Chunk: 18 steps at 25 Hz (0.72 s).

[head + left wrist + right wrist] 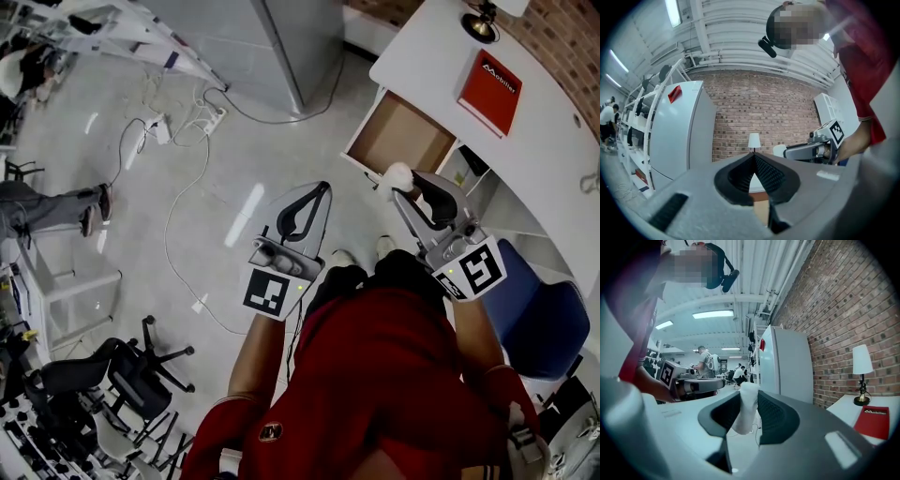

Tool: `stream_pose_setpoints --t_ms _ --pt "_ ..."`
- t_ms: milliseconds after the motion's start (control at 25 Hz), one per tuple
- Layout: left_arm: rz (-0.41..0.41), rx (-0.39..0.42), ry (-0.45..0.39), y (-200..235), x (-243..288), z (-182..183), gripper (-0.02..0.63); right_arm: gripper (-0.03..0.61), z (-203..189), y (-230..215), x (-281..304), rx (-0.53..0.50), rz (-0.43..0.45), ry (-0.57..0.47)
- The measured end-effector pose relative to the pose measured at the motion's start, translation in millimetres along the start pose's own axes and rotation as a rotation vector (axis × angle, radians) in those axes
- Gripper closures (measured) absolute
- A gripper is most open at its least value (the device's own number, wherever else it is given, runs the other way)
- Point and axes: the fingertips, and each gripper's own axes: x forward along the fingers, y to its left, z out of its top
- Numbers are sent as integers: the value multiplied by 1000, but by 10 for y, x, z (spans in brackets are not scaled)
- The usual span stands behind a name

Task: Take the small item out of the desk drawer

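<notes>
The desk drawer (409, 132) stands pulled out from the white desk (525, 159), its brown bottom bare. My right gripper (405, 180) hangs just in front of the drawer, shut on a small white item (397, 174). In the right gripper view the white item (746, 408) stands upright, pinched between the black pads of the right gripper (749, 401). My left gripper (322, 190) is held out to the left over the floor, its tips together and nothing in them. The left gripper (753, 158) is also shut in its own view, with the right gripper (787, 151) off to its right.
A red book (489, 91) and a lamp (480, 24) sit on the desk. A blue chair (536, 314) stands at the right, black office chairs (122, 375) at the lower left. Cables (183, 202) trail across the floor. A grey cabinet (253, 47) stands behind.
</notes>
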Motion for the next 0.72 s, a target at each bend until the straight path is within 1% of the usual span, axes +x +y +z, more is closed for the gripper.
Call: stream_pose_setpoints --t_ms 360,720 --pt "9 21 0 -333 148 134 612 451 207 -101 -382 -8 40 -38" --pt "8 29 5 -641 299 150 612 453 136 -239 -699 12 46 -45"
